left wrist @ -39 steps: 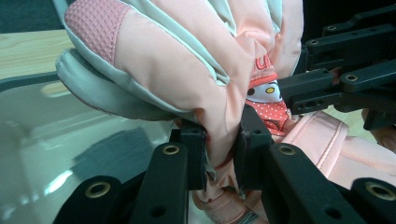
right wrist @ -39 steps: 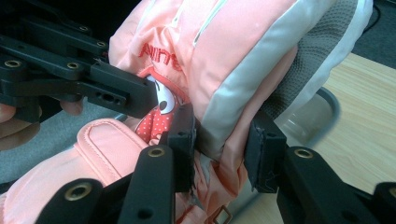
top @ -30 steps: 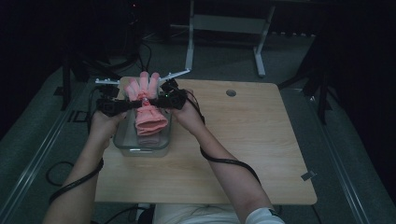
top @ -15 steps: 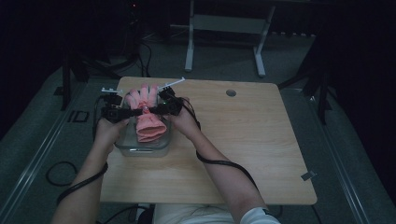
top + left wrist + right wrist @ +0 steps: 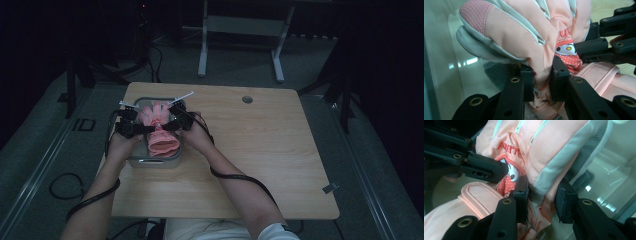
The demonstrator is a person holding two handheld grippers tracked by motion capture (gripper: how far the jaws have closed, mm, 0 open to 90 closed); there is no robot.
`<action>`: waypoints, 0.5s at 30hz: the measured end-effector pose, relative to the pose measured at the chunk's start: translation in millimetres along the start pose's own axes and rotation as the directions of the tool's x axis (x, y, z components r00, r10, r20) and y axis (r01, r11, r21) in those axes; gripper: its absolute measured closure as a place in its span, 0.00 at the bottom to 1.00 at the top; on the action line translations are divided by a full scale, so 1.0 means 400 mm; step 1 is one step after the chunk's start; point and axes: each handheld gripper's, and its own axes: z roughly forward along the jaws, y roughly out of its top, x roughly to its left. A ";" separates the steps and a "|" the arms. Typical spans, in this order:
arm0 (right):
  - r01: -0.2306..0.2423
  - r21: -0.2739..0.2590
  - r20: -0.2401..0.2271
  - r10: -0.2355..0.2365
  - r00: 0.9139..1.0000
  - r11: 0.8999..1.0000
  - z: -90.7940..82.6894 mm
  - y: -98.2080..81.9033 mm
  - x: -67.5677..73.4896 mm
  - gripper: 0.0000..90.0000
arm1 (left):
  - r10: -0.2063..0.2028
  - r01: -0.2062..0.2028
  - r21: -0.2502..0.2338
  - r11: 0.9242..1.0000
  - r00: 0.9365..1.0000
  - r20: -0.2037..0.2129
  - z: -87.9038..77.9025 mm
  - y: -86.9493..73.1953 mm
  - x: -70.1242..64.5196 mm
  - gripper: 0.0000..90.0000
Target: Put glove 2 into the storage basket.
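You have a light wooden table in front of you, rounded at the corners, with a small round grommet hole near its far edge. A clear bin sits directly on the top at your far left corner. A small grey tag clings to the right edge. The table stands on dark grey carpet.
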 end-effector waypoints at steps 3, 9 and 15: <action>0.003 0.021 0.001 -0.003 1.000 1.000 0.006 0.000 -0.003 0.73 | -0.003 0.003 0.025 1.000 1.000 -0.021 0.006 0.002 -0.005 0.84; 0.012 0.048 0.021 -0.013 1.000 0.999 0.021 0.004 -0.008 0.69 | 0.006 0.000 0.068 0.998 0.997 -0.078 0.021 0.011 -0.010 0.77; 0.029 0.045 0.043 -0.031 0.999 0.999 0.027 0.013 -0.015 0.61 | 0.020 -0.012 0.060 0.998 0.991 -0.129 0.020 0.012 -0.009 0.64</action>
